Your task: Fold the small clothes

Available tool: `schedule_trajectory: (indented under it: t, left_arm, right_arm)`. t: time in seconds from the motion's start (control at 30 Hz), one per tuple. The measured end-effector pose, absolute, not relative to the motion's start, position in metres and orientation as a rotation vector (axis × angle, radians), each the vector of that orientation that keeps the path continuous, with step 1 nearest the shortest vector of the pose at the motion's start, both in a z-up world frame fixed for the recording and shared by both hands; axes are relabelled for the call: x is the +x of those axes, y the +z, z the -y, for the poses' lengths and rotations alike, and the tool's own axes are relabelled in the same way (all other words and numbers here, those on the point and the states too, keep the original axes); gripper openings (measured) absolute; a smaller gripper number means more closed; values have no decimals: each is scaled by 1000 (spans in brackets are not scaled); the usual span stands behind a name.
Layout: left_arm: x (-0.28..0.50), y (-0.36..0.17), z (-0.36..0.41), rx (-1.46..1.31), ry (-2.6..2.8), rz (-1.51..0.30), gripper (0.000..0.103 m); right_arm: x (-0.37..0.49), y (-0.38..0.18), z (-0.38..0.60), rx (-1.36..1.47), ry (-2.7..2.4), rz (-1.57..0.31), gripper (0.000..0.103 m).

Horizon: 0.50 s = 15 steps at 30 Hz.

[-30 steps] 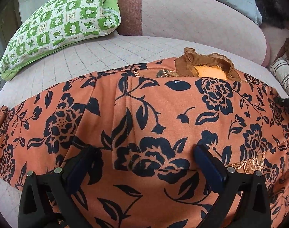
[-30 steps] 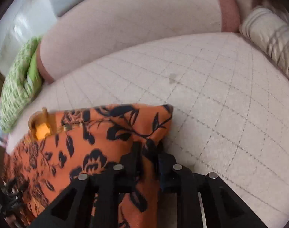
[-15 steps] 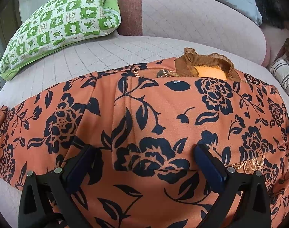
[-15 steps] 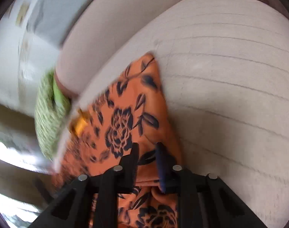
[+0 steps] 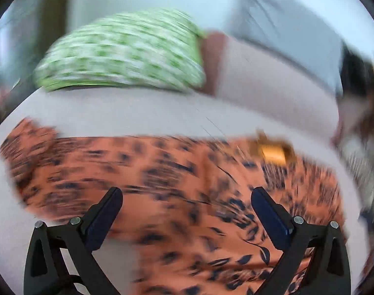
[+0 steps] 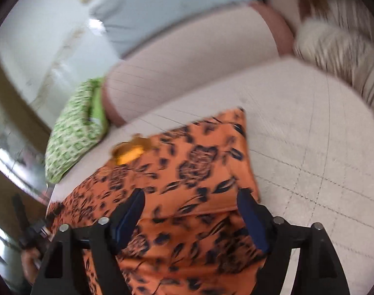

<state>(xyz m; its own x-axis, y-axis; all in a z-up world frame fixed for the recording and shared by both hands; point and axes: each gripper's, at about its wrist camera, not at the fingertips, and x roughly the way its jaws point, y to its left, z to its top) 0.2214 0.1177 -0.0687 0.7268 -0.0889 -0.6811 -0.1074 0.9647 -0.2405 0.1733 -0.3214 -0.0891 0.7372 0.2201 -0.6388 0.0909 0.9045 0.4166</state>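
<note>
**Orange floral cloth, soft and limp**

The garment (image 6: pixel 187 172) lies flat on the quilted bed (image 6: pixel 322 159). The right gripper (image 6: pixel 190 211) is opening, nothing pinched; the left gripper (image 5: pixel 187 211) gapes wide, apparently empty. Light and floppy: pinch an edge or corner.

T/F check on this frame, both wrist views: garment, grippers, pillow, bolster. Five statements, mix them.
1. The orange floral garment lies on the quilted bed surface. True.
2. The right gripper is clamped shut on the garment. False: its jaws are opening and stand wide, with the fabric lying beneath them, unpinched.
3. The left gripper is open. True: nothing is pinched between its fingers.
4. The green checked pillow lies on top of the garment. False: it sits apart, beyond the garment, by the pink bolster.
5. The garment is plain, without pattern. False: it carries dark flowers and leaves.
</note>
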Motion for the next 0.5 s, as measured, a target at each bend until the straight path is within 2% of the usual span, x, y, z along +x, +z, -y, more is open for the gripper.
schedule_trajectory:
  t: [0.13,0.2,0.37,0.5]
  left_arm:
    - [203,-72,-219,-455,203,-754,103]
    - [201,-84,-260,-545,259,-786,103]
    - [206,-102,-324,-649,320,-810,103]
    - [221,-144,-360,-935,259,-879,103]
  right_arm:
    - [137,-98,293,403,86,-701,80]
    - [120,-97,309,413,85,-715,80]
    - [117,-108,308,406,101,-728,80]
    - [116,-113,312,416,99,-734,80]
